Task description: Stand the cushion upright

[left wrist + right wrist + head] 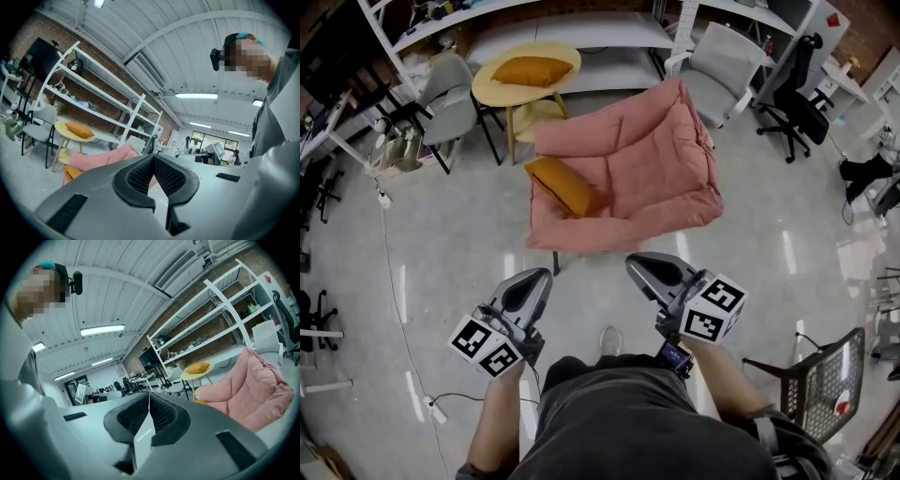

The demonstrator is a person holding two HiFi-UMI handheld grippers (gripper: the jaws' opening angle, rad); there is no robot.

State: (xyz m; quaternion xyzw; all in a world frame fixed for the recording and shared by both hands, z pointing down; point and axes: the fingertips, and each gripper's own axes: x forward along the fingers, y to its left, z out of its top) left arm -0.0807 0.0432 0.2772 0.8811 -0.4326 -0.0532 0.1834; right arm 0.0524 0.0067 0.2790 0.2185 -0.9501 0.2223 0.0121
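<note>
An orange cushion (563, 186) lies slanted on the left side of a pink padded chair's (647, 159) seat, leaning against the left armrest. In the left gripper view the cushion (71, 173) peeks out low beside the chair (101, 159); the right gripper view catches only a sliver of it (202, 402). Both grippers are held level in front of the person, well short of the chair and touching nothing. My left gripper (539, 275) (153, 155) is shut and empty. My right gripper (636, 262) (149, 393) also looks shut with nothing from the scene in it.
A second orange cushion (532, 70) rests on a round yellow table (492, 89) behind the chair. Grey chairs (450, 94) (722, 61), a black office chair (797, 94) and white shelving (581, 37) ring the area. A wire basket (825, 380) stands at lower right; a cable (394, 281) crosses the floor at left.
</note>
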